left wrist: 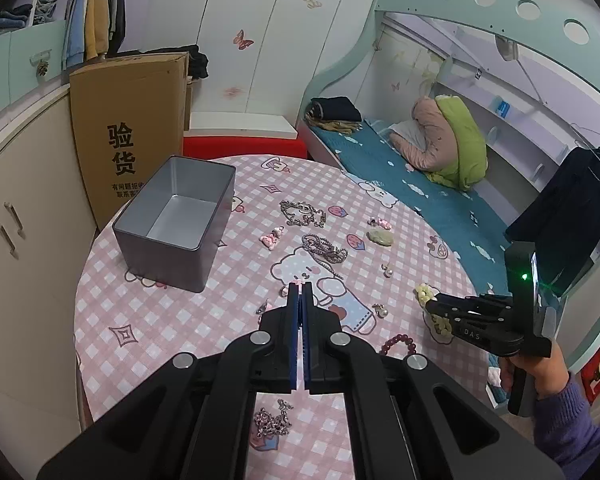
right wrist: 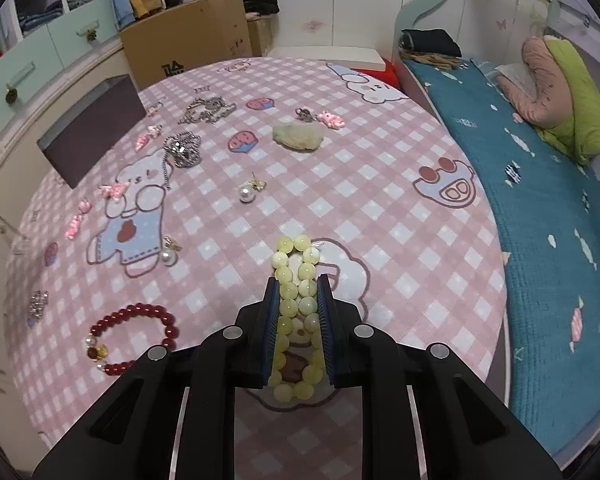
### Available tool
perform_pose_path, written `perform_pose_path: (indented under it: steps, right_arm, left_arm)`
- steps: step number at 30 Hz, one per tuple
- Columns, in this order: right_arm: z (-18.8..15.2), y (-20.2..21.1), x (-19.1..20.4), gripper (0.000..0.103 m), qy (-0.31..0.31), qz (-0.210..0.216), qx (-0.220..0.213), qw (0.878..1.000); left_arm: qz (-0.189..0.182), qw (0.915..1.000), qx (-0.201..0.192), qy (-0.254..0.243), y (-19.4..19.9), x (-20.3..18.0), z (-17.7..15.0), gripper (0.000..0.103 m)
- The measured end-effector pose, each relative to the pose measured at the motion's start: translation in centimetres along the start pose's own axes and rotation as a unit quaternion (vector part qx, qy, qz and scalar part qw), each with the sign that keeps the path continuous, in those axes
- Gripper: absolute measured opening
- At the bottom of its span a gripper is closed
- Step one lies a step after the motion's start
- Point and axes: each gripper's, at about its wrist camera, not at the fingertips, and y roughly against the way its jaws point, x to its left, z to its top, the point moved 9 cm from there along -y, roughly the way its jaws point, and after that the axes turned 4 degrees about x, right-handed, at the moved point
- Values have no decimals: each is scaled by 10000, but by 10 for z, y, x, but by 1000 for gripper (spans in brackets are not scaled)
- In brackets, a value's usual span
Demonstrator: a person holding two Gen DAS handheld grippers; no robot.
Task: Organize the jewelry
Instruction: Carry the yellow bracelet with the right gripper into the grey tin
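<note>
Right tool (right wrist: pixel 298 284): its blue-padded fingers (right wrist: pixel 269 312) are clamped against both sides of a yellow bead bracelet (right wrist: pixel 296 280), squeezing the loop into a long narrow oval. The bracelet lies low over the pink checked cloth of the round desk (right wrist: pixel 380 168), near the desk's right edge; whether it is lifted off the cloth cannot be told. In the left wrist view the same tool (left wrist: pixel 430 305) shows at the right rim of the desk with the pale beads (left wrist: pixel 425 294) at its tip, held by a hand (left wrist: pixel 540 368) in a purple sleeve.

Left tool (left wrist: pixel 301 286): fingers pressed together with nothing between them, poised above the bear print in the middle of the desk.

Other items on the desk:
- An open grey metal tin (left wrist: pixel 176 220), nothing inside, at the far left.
- Two silver chains, one (left wrist: pixel 304 213) beyond the other (left wrist: pixel 324 248), right of the tin.
- A pale green stone (right wrist: pixel 298 136) near the far side, a pink charm (right wrist: pixel 331 119) just beyond it.
- Two pearl earrings, one (right wrist: pixel 249 192) mid-desk, the other (right wrist: pixel 169 254) nearer the left.
- A red bead bracelet (right wrist: pixel 134 338) near the front, left of the right tool.
- Small pink bows (right wrist: pixel 114 191) on the bear print.

A cardboard box (left wrist: pixel 128 128) stands behind the tin. A bed (right wrist: pixel 520 200) with a blue cover runs along the right of the desk.
</note>
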Motion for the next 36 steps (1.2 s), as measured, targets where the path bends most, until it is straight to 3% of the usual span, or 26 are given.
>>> perform_pose_path:
  steps: [9,15,21,26,31,36]
  right_arm:
    - [31,26,17,20,154,250,-372,9989]
    - [75,48,63,20,563,576,-771,9938]
    - [131,61,128,20,985,1073,-1076,9835]
    - [175,51,184,20,1146,1516,-990,9768]
    - [202,22,226,20,1060,2025,-603,9717]
    - [211,-16,246,20,1051,1948,-272,9748]
  left_arm:
    - [-150,9999,-17,-17,1,-3,9,0]
    - [-197,9992,-280,-206,19,-2,42,0]
    - [167,9968,-639,-450,42,8,89,0]
    - [219,9973,-605,-347,35,35,127,0]
    - [185,9993,-301,-78,3,63,138,0]
    - [160,9993,26,329,-33,96,134,0]
